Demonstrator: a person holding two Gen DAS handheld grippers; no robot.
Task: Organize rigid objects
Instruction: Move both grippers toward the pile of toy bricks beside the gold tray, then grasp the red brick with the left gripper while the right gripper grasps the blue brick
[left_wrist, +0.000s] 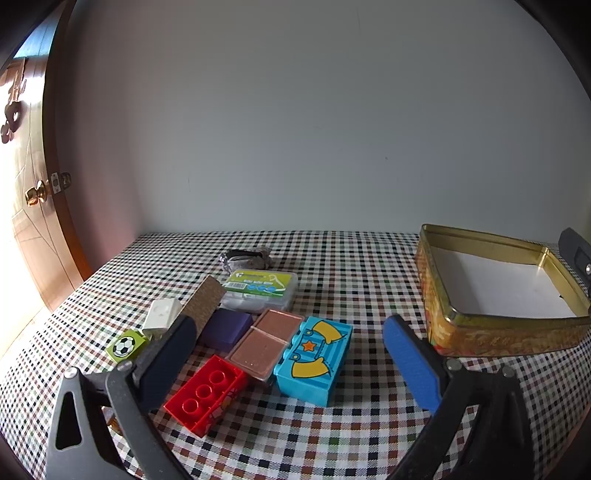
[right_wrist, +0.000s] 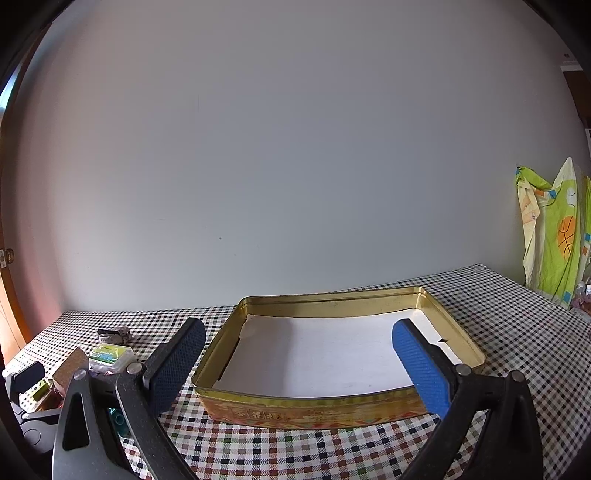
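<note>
A checked cloth covers the worktop, which runs back to a plain pale wall. The left gripper hangs low over the cloth, its jaws standing wide apart and holding nothing. Between them lie a red brick with 3 round studs, a blue printed block and a flat copper-coloured case, all crowded together and touching. Behind the left jaw sit a green football block, a white block, a purple box and a brown board propped at a tilt. Farther back lie a clear box with a green label and then a dark wrapped bundle. The right gripper also has its jaws spread wide and empty, framing the near wall of a gold tin tray. The tray, lined with white paper, lies well to the right of the pile.
</note>
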